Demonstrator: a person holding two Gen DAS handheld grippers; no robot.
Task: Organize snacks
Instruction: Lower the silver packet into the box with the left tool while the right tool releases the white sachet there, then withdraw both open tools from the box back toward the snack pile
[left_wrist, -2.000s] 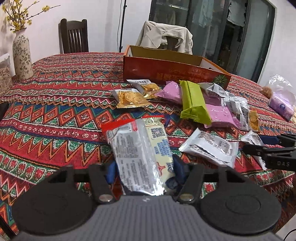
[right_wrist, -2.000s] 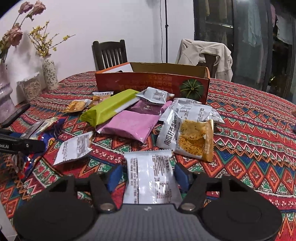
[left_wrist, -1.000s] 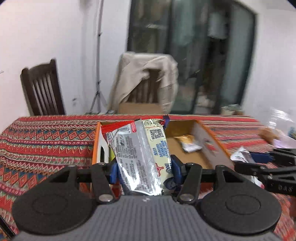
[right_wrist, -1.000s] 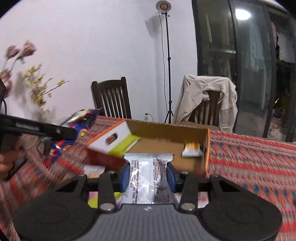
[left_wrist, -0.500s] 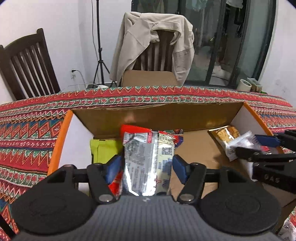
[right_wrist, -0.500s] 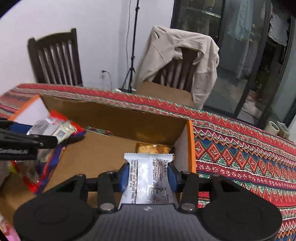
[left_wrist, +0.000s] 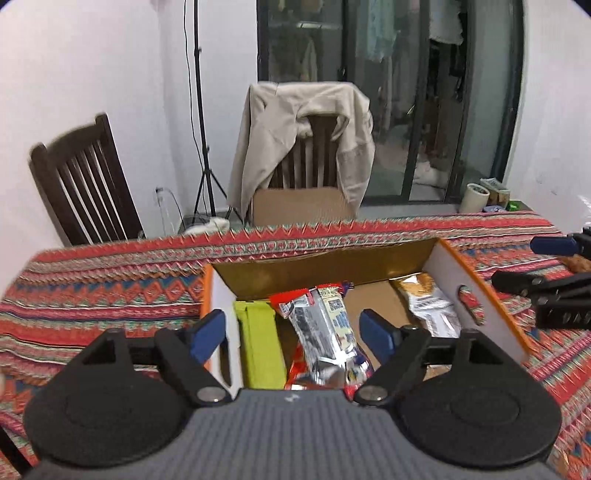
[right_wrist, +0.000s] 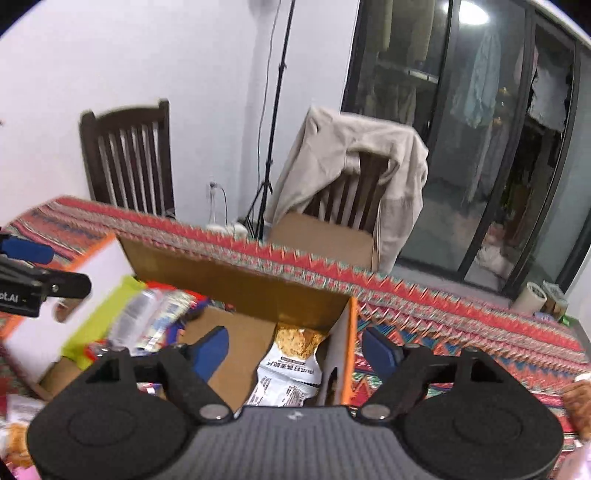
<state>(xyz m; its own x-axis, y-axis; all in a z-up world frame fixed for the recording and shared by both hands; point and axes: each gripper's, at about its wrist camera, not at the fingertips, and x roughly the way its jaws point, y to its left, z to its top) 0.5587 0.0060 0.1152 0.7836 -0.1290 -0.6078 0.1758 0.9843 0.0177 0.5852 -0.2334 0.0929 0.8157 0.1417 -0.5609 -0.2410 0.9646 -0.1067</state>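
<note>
An open cardboard box (left_wrist: 476, 295) with orange edges stands on the patterned tablecloth. Inside it lie a green packet (left_wrist: 258, 343), a silver and red packet (left_wrist: 325, 328) and a white and orange packet (left_wrist: 424, 299). My left gripper (left_wrist: 293, 332) hangs over the box's left half. Its jaws are opening, and the silver packet lies loose between them, clear of both pads. My right gripper (right_wrist: 295, 350) is over the box's right corner with its jaws opening. They straddle the right wall (right_wrist: 345, 350), and the white packet (right_wrist: 291, 373) lies free below. Each gripper shows at the edge of the other's view.
The tablecloth (left_wrist: 110, 288) runs to the far edge of the table. Behind it stand a dark wooden chair (left_wrist: 85, 184), a chair draped with a beige jacket (left_wrist: 306, 140) and a light stand (left_wrist: 201, 110). Loose snacks (right_wrist: 18, 435) lie near the box's front.
Both grippers have let go: the silver packet and the white packet now lie in the box. Both pairs of jaws have widened, and both views have drawn back from the box.
</note>
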